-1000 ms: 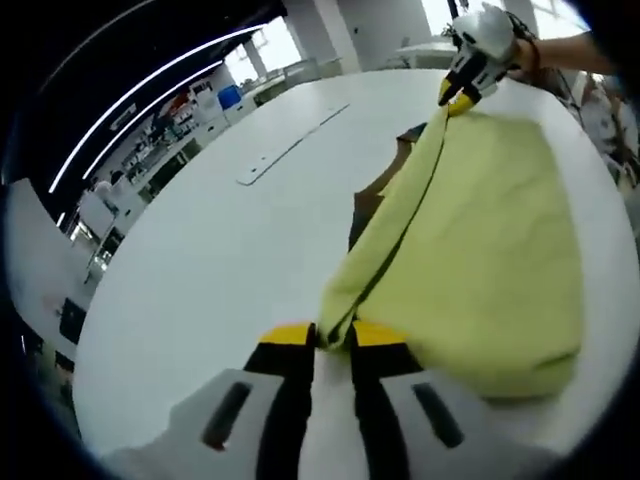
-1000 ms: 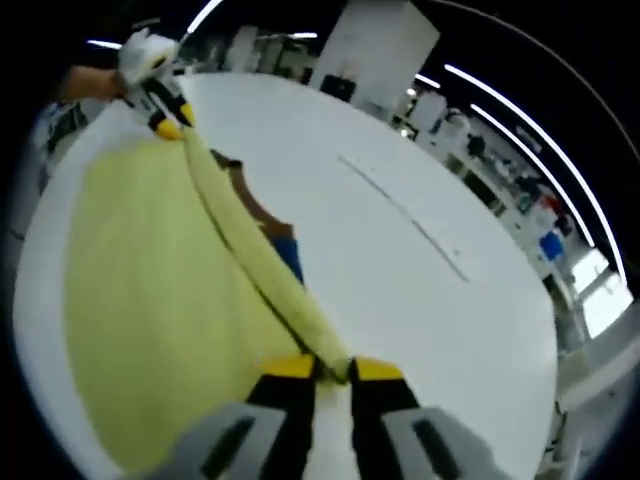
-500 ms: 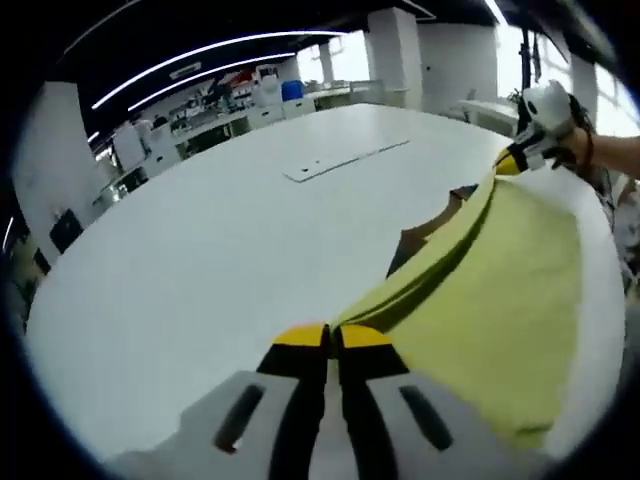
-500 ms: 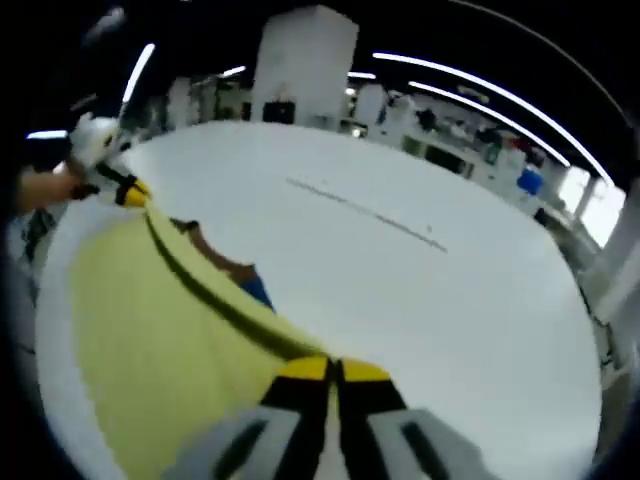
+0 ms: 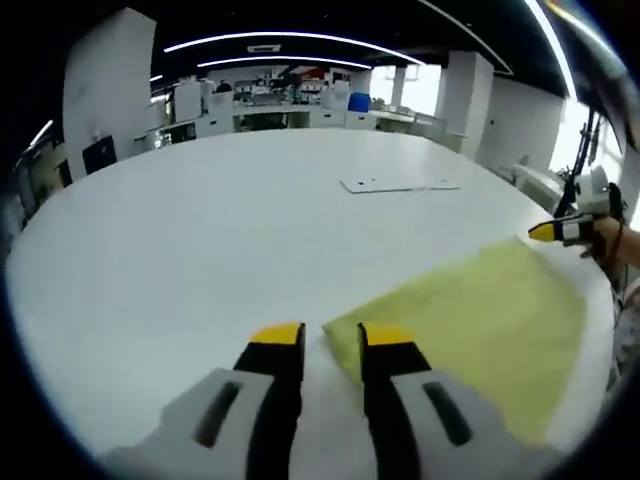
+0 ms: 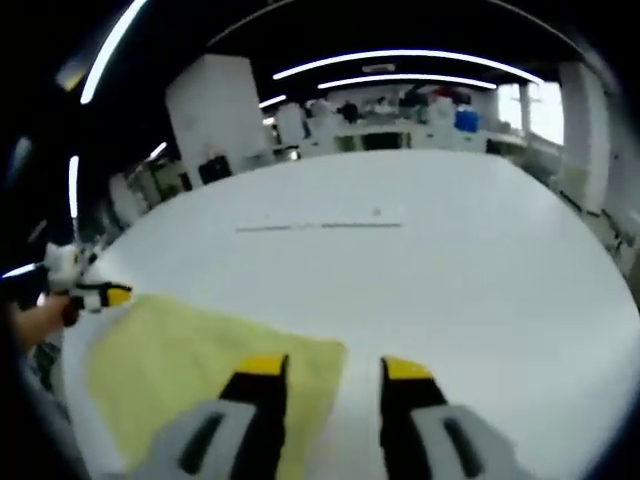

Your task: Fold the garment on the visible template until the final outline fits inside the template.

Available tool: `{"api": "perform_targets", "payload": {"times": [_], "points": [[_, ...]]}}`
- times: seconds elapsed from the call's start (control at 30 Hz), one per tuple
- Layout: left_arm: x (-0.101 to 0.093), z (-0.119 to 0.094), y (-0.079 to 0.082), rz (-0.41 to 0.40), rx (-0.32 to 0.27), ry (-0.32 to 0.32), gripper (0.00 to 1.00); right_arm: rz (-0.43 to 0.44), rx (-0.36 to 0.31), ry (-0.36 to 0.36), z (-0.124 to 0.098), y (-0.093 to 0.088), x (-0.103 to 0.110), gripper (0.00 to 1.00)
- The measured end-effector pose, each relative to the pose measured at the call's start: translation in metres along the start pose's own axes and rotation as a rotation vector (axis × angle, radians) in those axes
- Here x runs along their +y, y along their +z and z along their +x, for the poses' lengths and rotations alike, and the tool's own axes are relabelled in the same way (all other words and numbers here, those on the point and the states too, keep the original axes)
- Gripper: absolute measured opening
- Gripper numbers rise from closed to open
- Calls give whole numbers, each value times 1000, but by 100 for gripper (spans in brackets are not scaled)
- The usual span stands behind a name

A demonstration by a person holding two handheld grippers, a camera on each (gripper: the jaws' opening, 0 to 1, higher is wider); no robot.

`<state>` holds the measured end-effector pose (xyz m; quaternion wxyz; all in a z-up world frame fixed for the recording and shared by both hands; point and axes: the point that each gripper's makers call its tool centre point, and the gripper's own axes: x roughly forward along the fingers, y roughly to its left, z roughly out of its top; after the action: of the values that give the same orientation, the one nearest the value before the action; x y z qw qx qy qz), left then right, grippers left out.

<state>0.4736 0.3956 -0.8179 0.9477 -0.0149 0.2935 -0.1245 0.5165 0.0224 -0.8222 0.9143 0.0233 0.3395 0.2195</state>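
Left claw [image 5: 332, 337]: yellow-tipped jaws on grey-white bodies, parted with a clear gap, holding nothing. The near corner of the garment lies between and just under the tips.

Right claw [image 6: 335, 367]: same build, jaws set wide, holding nothing. One tip lies over the garment's corner region, the other over bare surface. It is seen again at the far right of the left gripper view [image 5: 560, 230], in a person's hand [image 5: 612, 238], at the garment's far corner; its opening cannot be told there.

Garment [image 5: 470, 315]: pale yellow-green cloth, lying flat on the surface as a plain four-sided panel with straight edges and sharp corners. No sleeves, collar or print are visible. Texture fine, slightly blurred. In the right gripper view [image 6: 190, 375] it spreads from the near jaws toward the left claw [image 6: 98, 295] held at its far corner.

Surface [image 5: 200, 230]: large, white, smooth, rounded edge. A thin flat white strip [image 5: 400, 185] lies on it well beyond the garment [image 6: 320, 226].

Background: dim hall, white benches and cabinets, pillars, long ceiling light strips.
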Motion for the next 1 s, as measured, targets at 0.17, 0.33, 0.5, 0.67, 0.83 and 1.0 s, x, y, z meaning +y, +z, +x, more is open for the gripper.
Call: {"api": "perform_targets", "payload": {"times": [0.17, 0.33, 0.5, 0.67, 0.83, 1.0], "points": [[-9, -8, 4, -3, -13, -28, 38, 16, 5, 45, -1, -1, 2, 54], [-21, -22, 6, 3, -30, -74, 55, -8, 17, 98, -13, -4, 14, 70], [-25, -36, 4, 24, -42, -110, 68, -50, 34, 140, -29, -13, 28, 80], [-35, -55, -1, 76, -50, -138, 75, -81, 50, 172, -46, -25, 41, 86], [-50, -75, -6, 79, -69, -175, 84, -94, 56, 195, -63, -39, 49, 89], [-67, -90, -11, 111, -85, -221, 92, -102, 62, 216, -80, -53, 59, 89]]}}
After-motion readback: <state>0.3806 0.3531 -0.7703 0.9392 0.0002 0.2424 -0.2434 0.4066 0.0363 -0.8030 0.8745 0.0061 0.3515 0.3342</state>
